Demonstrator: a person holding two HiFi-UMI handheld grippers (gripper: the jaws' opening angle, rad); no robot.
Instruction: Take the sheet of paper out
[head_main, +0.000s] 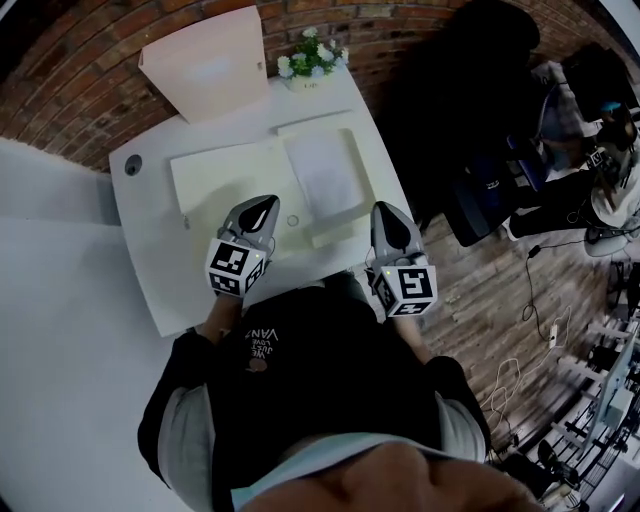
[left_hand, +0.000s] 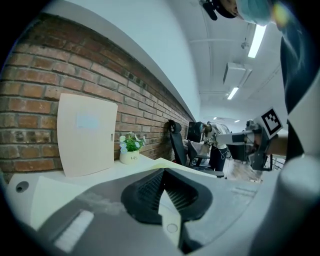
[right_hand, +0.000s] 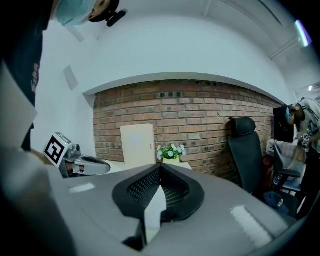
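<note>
We find the left gripper (head_main: 262, 212) and right gripper (head_main: 388, 214) over the near edge of the white counter (head_main: 150, 260), both jaws clenched on nothing. Just beyond lies an open folder (head_main: 225, 185), with the sheet of paper (head_main: 322, 172) flat on its right half. We judge the sheet light, limp and easily creased, best pinched at a free edge. Behind stand a board (head_main: 205, 60), flower pot (head_main: 310, 60) and brick wall (right_hand: 200, 110)

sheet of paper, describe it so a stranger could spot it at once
On the white desk by the brick wall lies an open cream folder. The sheet of paper fills its right half, whiter than the cream around it.
</note>
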